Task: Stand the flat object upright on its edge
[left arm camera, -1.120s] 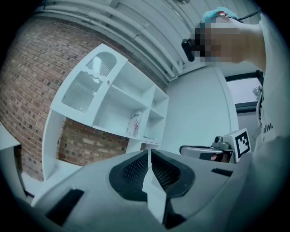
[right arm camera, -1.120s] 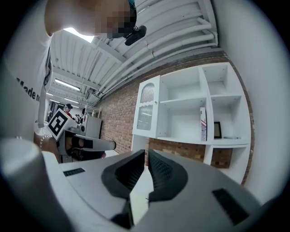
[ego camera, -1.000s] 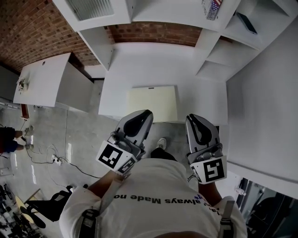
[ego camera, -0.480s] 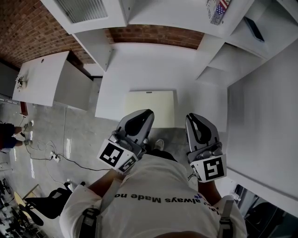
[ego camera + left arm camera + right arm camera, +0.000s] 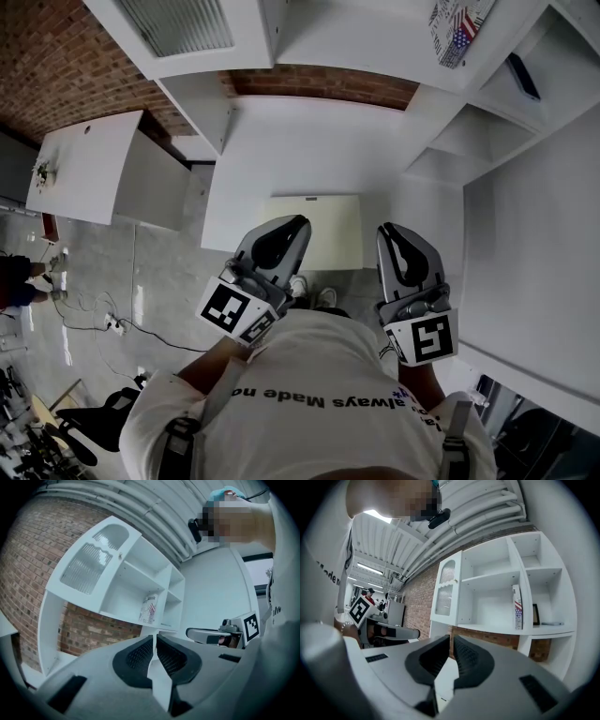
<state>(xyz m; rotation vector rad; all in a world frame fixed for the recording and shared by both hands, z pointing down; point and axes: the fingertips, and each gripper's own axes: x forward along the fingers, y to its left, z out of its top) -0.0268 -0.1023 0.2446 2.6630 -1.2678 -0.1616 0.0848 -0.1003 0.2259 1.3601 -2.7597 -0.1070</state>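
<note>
Holding two grippers, you have both pairs of jaws pressed together with nothing pinched. One flat cream board (image 5: 323, 225) lies flat on the one white table (image 5: 281, 141), at its near edge. Seen from above, your left gripper (image 5: 296, 225) overlaps the board's near left corner, your right gripper (image 5: 389, 232) sits just beside its near right corner, and one flag-printed box (image 5: 459, 28) stands on the shelf (image 5: 375, 37) beyond the board.

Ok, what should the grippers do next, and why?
Probably reach forward and open the jaws at the pale flat board. It lies flat on the white desk, and the left gripper and right gripper are both shut and empty.
</note>
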